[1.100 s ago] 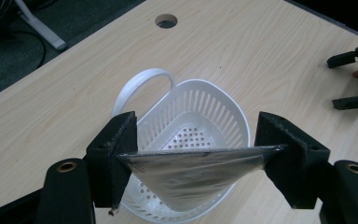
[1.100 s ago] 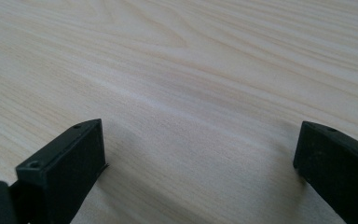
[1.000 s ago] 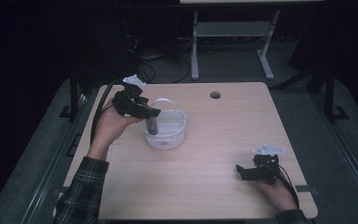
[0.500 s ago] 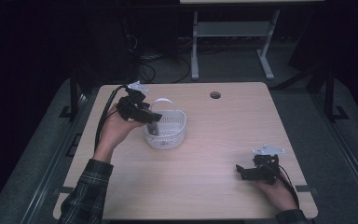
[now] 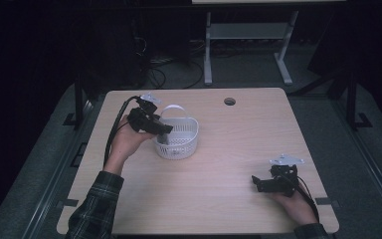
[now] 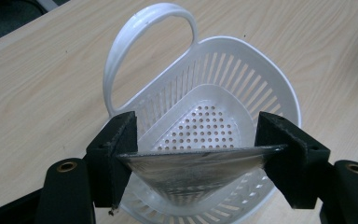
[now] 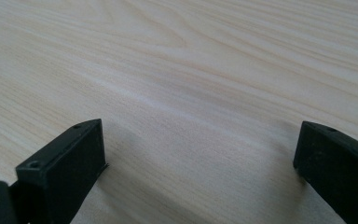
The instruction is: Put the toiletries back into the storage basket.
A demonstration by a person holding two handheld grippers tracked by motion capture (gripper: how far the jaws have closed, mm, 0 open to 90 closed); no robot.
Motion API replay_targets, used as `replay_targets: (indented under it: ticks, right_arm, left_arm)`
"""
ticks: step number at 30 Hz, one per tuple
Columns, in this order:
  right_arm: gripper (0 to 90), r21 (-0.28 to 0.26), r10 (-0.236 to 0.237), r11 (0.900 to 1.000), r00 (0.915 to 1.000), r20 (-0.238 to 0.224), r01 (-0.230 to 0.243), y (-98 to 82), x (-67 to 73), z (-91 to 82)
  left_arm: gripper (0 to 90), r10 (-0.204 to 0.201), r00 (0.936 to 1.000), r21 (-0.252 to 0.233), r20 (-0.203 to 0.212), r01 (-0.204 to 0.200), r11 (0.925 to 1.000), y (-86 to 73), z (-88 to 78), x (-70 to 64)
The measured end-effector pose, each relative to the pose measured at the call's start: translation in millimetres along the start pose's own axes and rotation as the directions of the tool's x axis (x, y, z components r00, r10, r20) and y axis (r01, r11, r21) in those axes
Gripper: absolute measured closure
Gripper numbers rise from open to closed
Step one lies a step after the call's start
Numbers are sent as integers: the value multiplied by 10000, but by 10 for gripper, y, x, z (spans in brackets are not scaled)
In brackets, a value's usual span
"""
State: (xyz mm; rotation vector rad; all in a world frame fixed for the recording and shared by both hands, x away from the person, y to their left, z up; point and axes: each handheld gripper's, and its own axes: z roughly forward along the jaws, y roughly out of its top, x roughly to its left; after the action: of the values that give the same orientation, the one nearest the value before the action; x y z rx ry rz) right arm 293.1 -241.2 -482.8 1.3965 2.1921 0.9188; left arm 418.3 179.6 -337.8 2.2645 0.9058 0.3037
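Dark flat piece (image 6: pixel 193 163) clamped edge-to-edge, tip down inside white slotted basket (image 6: pixel 242 70), handle upright

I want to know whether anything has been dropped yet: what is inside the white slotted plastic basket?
The white slotted plastic basket shows a bare perforated floor. A flat dark grey piece, clamped in the left gripper, dips past the near rim and covers the floor beneath it.

No legible text, label, brand, number or sign anywhere.

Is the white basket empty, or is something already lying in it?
Empty. The left gripper view shows the white basket's perforated bottom bare; the dark flat piece stays clamped in the left tongs over it.
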Motion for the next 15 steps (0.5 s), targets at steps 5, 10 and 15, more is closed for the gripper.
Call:
replay_targets:
  ticks: [5, 10, 15]
  right_arm:
    - [14, -3, 1, 10000, 10000, 0, -1, 0, 0, 0]
    - [14, -1, 3, 10000, 10000, -1, -3, 0, 0, 0]
    - [14, 0, 1, 10000, 10000, 0, -1, 0, 0, 0]
  left_arm:
    - [295, -6, 9999, 61, -123, 7, 10000, -23, 34, 10]
    - [295, -117, 9999, 30, -113, 117, 9999, -78, 97, 24]
    - [295, -42, 9999, 144, -150, 45, 9999, -102, 123, 29]
